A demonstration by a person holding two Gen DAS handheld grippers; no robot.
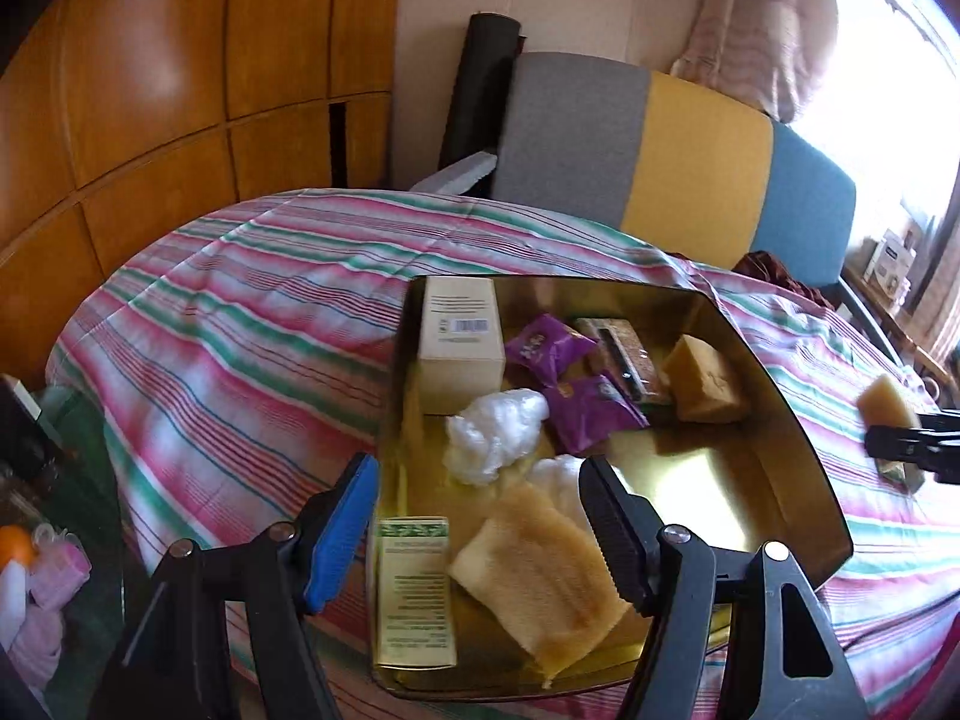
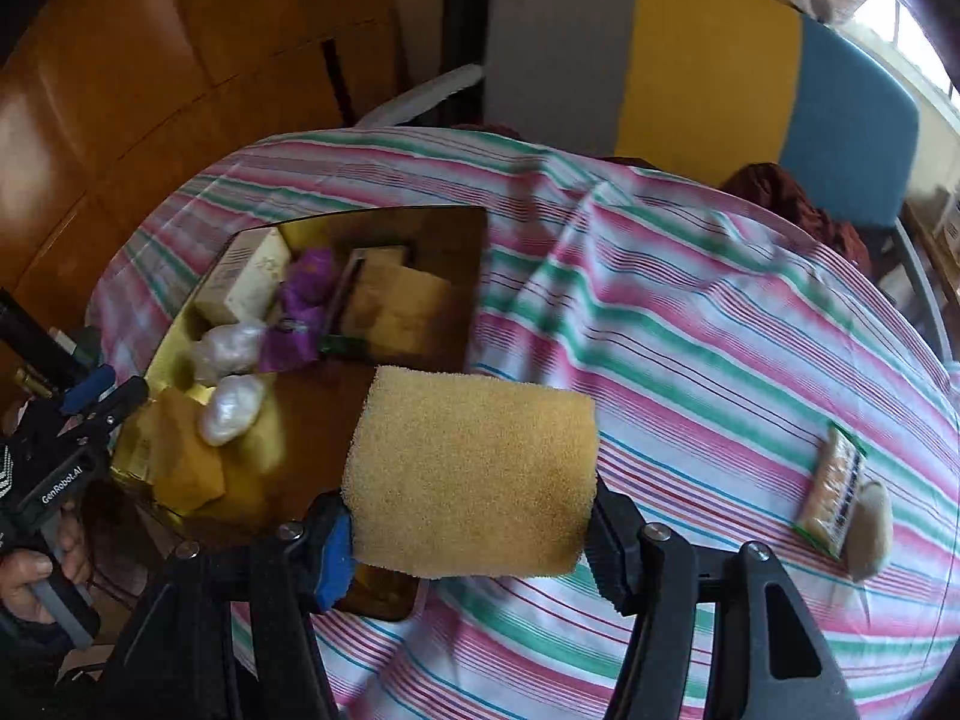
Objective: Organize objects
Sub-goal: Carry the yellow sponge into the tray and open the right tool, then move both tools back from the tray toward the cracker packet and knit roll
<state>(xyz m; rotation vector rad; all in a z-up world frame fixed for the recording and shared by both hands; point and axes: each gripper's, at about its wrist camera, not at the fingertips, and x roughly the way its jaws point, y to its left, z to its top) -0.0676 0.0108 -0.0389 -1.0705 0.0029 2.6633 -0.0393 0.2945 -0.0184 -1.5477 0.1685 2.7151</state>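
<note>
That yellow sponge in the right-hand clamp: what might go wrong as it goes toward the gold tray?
1. The right gripper pinches the yellow sponge only at its near end; the soft block could slip out onto the striped cloth.
2. The gold tray is already crowded with a sponge slab, cotton balls and purple packets, so dropping it may knock them.

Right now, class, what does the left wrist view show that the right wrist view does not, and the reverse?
Only the left wrist view: a green-labelled box in the tray's near corner. Only the right wrist view: a snack bar lying on the striped cloth, and a hand. Both: the gold tray, purple packets, and a sponge clamped in the right hand-held gripper.
</note>
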